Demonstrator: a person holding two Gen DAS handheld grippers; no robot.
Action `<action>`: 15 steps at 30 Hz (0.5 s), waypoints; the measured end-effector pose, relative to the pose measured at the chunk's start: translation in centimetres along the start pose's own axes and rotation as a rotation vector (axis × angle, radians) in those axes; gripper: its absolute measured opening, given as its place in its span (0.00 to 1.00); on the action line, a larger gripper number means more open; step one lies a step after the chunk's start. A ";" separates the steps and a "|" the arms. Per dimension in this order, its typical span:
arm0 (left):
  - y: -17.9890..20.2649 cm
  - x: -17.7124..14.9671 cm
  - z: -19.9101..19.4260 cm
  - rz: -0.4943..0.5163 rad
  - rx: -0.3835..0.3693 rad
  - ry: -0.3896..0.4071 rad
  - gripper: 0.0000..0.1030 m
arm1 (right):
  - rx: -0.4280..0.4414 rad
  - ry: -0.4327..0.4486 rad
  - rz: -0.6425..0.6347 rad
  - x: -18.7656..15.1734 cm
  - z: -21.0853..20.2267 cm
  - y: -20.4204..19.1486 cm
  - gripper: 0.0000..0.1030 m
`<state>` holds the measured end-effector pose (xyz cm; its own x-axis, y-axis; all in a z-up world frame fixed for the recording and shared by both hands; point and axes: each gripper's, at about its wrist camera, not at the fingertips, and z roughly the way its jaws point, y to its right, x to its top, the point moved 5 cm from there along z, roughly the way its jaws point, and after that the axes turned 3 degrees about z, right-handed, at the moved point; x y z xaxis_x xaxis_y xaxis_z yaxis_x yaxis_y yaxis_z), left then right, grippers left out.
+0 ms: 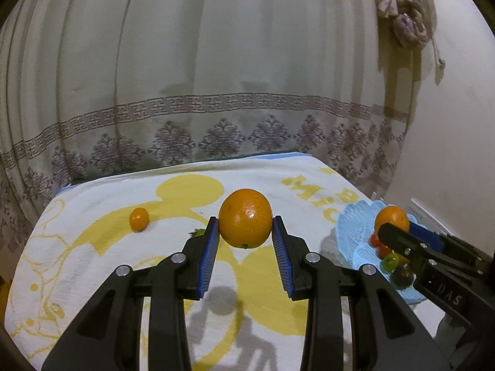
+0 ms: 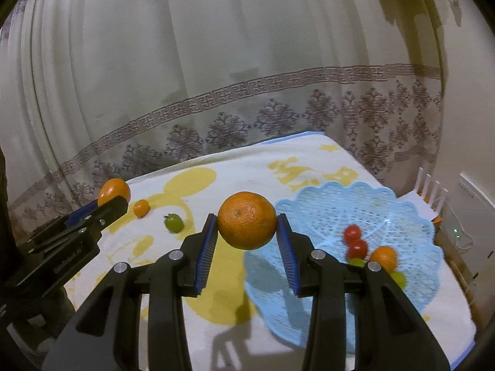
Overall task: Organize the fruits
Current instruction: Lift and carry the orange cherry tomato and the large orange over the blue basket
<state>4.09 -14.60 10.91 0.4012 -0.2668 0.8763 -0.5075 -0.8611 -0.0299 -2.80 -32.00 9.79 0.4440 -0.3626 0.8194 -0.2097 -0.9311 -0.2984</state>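
My left gripper (image 1: pixel 245 227) is shut on a large orange (image 1: pixel 245 218) and holds it above the towel-covered table (image 1: pixel 92 262). My right gripper (image 2: pixel 247 224) is shut on a second orange (image 2: pixel 247 220), held above the left rim of a blue lace basket (image 2: pixel 328 204). In the basket lie two red tomatoes (image 2: pixel 355 241), a small orange fruit (image 2: pixel 384 257) and green fruit (image 2: pixel 399 278). A small orange kumquat (image 1: pixel 139 219) and a green fruit (image 2: pixel 173 222) lie on the towel. The left gripper with its orange also shows in the right wrist view (image 2: pixel 114 193).
A patterned curtain (image 1: pixel 216 92) hangs behind the table. A white rack and a white device (image 2: pixel 464 216) stand to the right of the table. The table's far edge runs close to the curtain.
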 end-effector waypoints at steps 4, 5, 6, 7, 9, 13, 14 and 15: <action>1.9 -0.5 0.2 0.033 -0.017 -0.012 0.34 | -0.024 0.005 0.001 -0.2 -0.8 1.6 0.39; 2.3 -0.6 0.2 0.039 -0.021 -0.016 0.34 | -0.029 0.007 0.005 -0.2 -1.1 2.2 0.39; 2.7 -0.7 0.3 0.045 -0.025 -0.020 0.34 | -0.032 0.008 0.007 -0.3 -1.3 2.5 0.39; 2.9 -0.8 0.4 0.048 -0.027 -0.022 0.34 | -0.036 0.010 0.011 -0.3 -1.5 2.8 0.39; 3.6 -0.9 0.6 0.056 -0.033 -0.028 0.34 | -0.042 0.012 0.016 -0.4 -1.8 3.5 0.39; 5.0 -0.9 0.8 0.067 -0.056 -0.040 0.34 | -0.046 0.015 0.025 -0.7 -2.2 4.5 0.39; 5.3 -0.9 0.9 0.072 -0.059 -0.041 0.34 | -0.047 0.017 0.028 -0.7 -2.4 4.8 0.39; 5.7 -0.9 0.9 0.077 -0.062 -0.041 0.34 | -0.048 0.017 0.030 -0.7 -2.4 4.9 0.39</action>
<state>1.50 -19.70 9.52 0.3893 -0.3497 0.8521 -0.5837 -0.8093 -0.0655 -6.27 -36.25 8.95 0.4218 -0.3894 0.8188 -0.2648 -0.9166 -0.2995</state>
